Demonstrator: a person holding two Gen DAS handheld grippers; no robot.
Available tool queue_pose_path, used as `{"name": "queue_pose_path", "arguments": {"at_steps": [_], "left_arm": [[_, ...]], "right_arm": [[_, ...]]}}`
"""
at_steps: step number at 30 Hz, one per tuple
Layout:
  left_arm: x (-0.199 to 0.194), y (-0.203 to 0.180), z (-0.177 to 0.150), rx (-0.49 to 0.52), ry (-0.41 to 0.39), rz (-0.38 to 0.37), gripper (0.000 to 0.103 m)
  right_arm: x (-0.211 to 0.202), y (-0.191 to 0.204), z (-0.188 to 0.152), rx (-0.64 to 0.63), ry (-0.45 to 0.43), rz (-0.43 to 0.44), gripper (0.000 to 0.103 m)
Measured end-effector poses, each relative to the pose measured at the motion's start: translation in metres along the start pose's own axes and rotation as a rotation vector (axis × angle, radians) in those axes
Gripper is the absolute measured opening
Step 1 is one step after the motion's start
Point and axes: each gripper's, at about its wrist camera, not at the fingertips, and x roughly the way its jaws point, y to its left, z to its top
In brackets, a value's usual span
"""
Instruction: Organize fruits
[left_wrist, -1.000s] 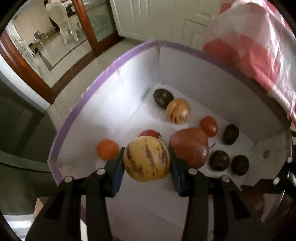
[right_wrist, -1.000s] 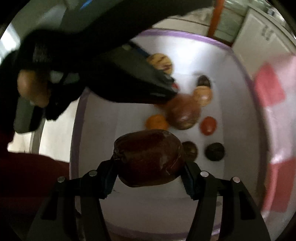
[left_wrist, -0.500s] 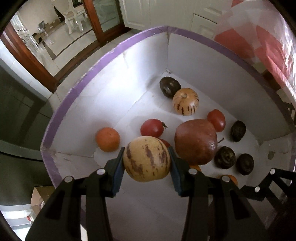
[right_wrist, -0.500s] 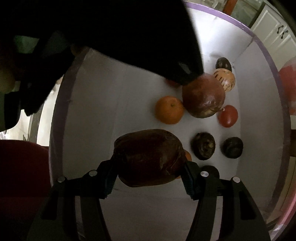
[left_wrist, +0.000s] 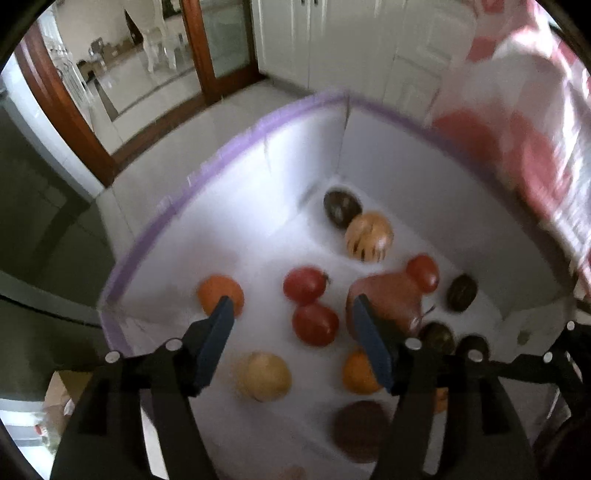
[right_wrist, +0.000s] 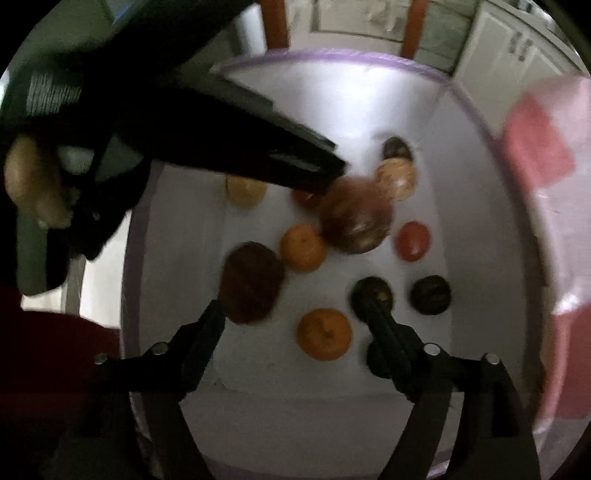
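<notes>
Both grippers hang above a white box (left_wrist: 258, 206) with a purple rim, each pointing steeply down into it.

The left gripper (left_wrist: 293, 332) has just been opening: its blue pads stand apart with nothing pressed between them. The pale yellow melon (left_wrist: 263, 376) lies loose on the box floor below the gap, near the left pad. In the right wrist view this gripper reaches in from the upper left as a dark shape, and a hand (right_wrist: 31, 184) grips its handle at the left edge.

The right gripper (right_wrist: 295, 310) has also just been opening and is released. Its fingers are spread wide, and the dark brown fruit (right_wrist: 253, 282) sits on the box floor just past the left fingertip, free of both pads. Whether the fingertip touches it is too blurred to tell.

Around the brown fruit on the box floor lie two oranges (right_wrist: 303, 247), a big reddish pear-shaped fruit (right_wrist: 356, 218), tomatoes (left_wrist: 304, 285), a striped melon (left_wrist: 368, 236) and several small dark fruits (right_wrist: 430, 294). A red and white cloth (left_wrist: 524, 122) lies outside the box, beyond its right wall.
</notes>
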Motion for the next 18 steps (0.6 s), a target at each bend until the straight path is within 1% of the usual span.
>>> {"name": "queue_pose_path", "arguments": {"at_steps": [1,2,3,4,6,7,8,10,12,13,16,18], "left_arm": [[-0.006,0.000,0.002,-0.009,-0.038,-0.004,0.070],[-0.019,0.002,0.004,-0.024,-0.108,-0.011,0.073],[-0.034,0.004,0.006,-0.034,-0.181,-0.020,0.080],[-0.046,0.004,0.007,-0.036,-0.234,-0.022,0.088],[-0.072,0.003,0.009,-0.036,-0.357,-0.007,0.102],[-0.082,0.003,0.010,-0.038,-0.411,0.005,0.102],[-0.087,0.001,0.012,-0.044,-0.434,0.030,0.102],[-0.096,0.000,0.014,-0.076,-0.464,0.097,0.102],[-0.094,0.001,0.014,-0.103,-0.451,0.114,0.102],[-0.092,0.002,0.015,-0.109,-0.437,0.104,0.102],[-0.073,0.004,0.016,-0.119,-0.321,0.042,0.102],[-0.054,0.002,0.017,-0.136,-0.213,0.015,0.102]], "right_arm": [[-0.006,-0.004,0.000,0.025,-0.016,-0.005,0.080],[-0.014,-0.010,0.000,0.057,-0.037,-0.018,0.081],[-0.021,-0.014,-0.001,0.080,-0.058,-0.029,0.083],[-0.027,-0.014,0.000,0.096,-0.075,-0.034,0.085],[-0.048,-0.022,0.003,0.152,-0.131,-0.039,0.087],[-0.055,-0.028,0.004,0.179,-0.156,-0.040,0.087],[-0.065,-0.031,0.005,0.212,-0.183,-0.035,0.087],[-0.073,-0.040,0.008,0.247,-0.207,-0.022,0.087],[-0.080,-0.045,0.009,0.283,-0.207,-0.020,0.087],[-0.080,-0.047,0.009,0.304,-0.193,-0.031,0.087],[-0.072,-0.050,0.008,0.341,-0.148,-0.076,0.087],[-0.066,-0.052,0.005,0.337,-0.119,-0.123,0.087]]}}
